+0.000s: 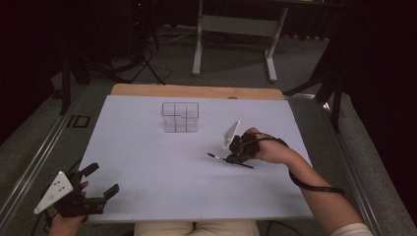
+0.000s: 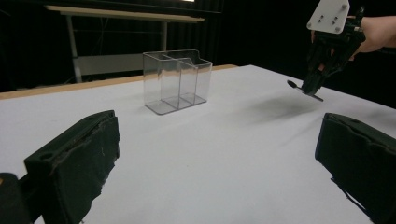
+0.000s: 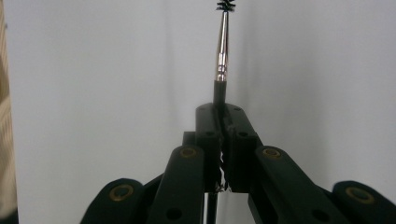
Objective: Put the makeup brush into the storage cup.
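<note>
- Jaws of the right gripper (image 1: 235, 156) were clamped together on a thin black brush (image 1: 230, 160), gripping it partway along its handle; the pads met with only the handle between them.
- Seen along the right gripper view, the brush (image 3: 221, 51) ran straight out past the jaw tips, metal ferrule then dark bristle head at the far end.
- From the high view its long axis lay nearly level, bristle end pointing left, tail end right and slightly nearer, held above the white surface (image 1: 147, 162) at right of centre.
- The step in hand looked like carrying the lifted brush; the likely goal was the clear divided holder (image 1: 180, 117), standing upright farther off and to the left.
- That next move would call for tipping the brush toward upright and lining one end over a compartment.
- Jaws of the left gripper (image 1: 101, 181) stood wide apart and empty, resting at the near left corner.
</note>
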Available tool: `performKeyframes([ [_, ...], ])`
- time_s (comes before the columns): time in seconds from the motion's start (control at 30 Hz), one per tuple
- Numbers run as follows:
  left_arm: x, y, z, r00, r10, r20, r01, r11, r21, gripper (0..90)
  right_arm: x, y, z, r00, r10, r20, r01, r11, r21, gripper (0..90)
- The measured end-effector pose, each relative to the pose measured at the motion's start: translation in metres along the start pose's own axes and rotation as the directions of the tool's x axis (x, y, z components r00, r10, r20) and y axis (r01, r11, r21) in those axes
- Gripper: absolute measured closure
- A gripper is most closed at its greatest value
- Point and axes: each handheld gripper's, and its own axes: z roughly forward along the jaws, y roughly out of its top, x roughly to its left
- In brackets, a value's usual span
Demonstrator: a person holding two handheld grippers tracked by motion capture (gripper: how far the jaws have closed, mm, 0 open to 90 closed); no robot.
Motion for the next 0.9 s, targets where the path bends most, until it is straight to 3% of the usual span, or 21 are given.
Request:
performKeyframes([
  [0.2, 0.000, 0.001, 0.008, 0.9996, -0.002, 0.028, 0.002, 1.0000, 0.008, 0.8, 0.010, -0.001, -0.009, 0.9948, 0.079, 0.064, -0.074, 0.994, -0.076, 86.2],
  [0.43, -0.001, 0.002, 0.021, 0.9974, -0.014, 0.070, 0.013, 0.9997, 0.019, 0.7, 0.017, -0.007, -0.024, 0.9714, 0.176, 0.160, -0.146, 0.973, -0.181, 86.2],
  [0.57, -0.002, 0.004, 0.029, 0.9945, -0.028, 0.101, 0.026, 0.9996, 0.013, 0.7, 0.023, -0.011, -0.030, 0.9469, 0.252, 0.200, -0.187, 0.937, -0.295, 86.3],
  [0.73, -0.006, 0.008, 0.039, 0.9879, -0.035, 0.151, 0.034, 0.9994, 0.008, 0.7, 0.033, -0.012, -0.036, 0.9238, 0.338, 0.180, -0.235, 0.871, -0.431, 86.3],
  [0.8, -0.008, 0.010, 0.043, 0.9845, -0.030, 0.173, 0.028, 0.9995, 0.011, 0.8, 0.039, -0.010, -0.037, 0.9161, 0.356, 0.184, -0.239, 0.853, -0.463, 86.3],
  [0.9, -0.011, 0.012, 0.051, 0.9800, -0.027, 0.197, 0.021, 0.9993, 0.031, 0.8, 0.044, -0.009, -0.040, 0.9017, 0.398, 0.170, -0.261, 0.813, -0.520, 86.3],
])
